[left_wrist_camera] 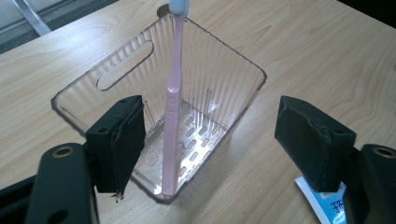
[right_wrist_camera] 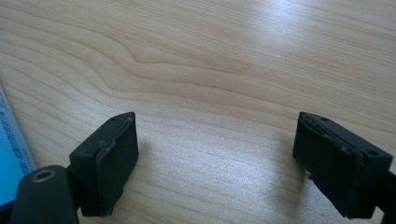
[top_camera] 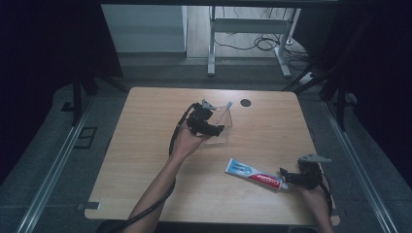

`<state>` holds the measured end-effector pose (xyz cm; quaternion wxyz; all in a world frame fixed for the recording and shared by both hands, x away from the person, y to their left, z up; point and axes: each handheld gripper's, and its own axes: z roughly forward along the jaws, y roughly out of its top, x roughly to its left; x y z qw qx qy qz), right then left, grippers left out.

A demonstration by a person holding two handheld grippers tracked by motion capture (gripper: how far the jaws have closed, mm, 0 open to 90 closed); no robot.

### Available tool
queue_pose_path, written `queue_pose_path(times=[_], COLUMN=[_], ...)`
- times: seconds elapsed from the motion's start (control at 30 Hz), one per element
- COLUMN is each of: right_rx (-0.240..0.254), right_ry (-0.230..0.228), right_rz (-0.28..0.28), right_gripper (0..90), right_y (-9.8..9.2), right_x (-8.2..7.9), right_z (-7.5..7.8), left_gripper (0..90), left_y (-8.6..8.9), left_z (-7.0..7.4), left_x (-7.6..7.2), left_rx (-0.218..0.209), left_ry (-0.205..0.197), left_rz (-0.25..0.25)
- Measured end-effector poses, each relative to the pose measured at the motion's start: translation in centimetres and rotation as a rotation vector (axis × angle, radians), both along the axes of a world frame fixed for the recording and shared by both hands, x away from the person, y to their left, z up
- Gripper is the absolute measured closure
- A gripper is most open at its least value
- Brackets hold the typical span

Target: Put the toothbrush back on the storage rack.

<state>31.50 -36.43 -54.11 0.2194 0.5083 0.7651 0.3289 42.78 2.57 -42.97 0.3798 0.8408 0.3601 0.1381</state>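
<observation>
Place: a lab or test room
Landmark: light wooden table (top_camera: 145, 145)
Beyond table: bare desk frame (top_camera: 248, 43), loose cables (top_camera: 265, 43) on the floor
Beside table: metal rails (top_camera: 53, 165), dark curtains (top_camera: 43, 43)

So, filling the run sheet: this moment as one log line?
left gripper: open | pink toothbrush: leaning in clear plastic basket | right gripper: open | toothpaste tube: on table

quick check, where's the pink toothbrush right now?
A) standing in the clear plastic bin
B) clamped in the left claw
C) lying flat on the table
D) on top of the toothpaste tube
A: the pink toothbrush leans upright inside the clear bin, brush head above the rim, while the left claw stands open with its pads clear of it.
</observation>
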Motion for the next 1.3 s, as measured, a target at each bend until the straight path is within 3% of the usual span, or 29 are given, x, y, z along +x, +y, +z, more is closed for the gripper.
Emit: queue_pose_path(times=[0.63,1.03,1.3], right_rx=[-0.001,-0.001,0.000], right_ry=[0.000,-0.001,-0.002], right_rz=[0.000,0.001,0.001], right_gripper=[13.8,13.8,13.8], right_y=[0.0,0.0,0.0], right_x=[0.0,0.0,0.0], right_z=[0.0,0.0,0.0], left_gripper=[24.7,24.2,21.5], left_y=[3.4,5.2,6.1], left_z=[-0.6,-2.3,-3.1], left_x=[-1.7,-2.8,-3.7], left_rx=[-0.046,-0.018,-0.029], left_ry=[0.017,0.017,0.030], left_rz=[0.025,0.036,0.044])
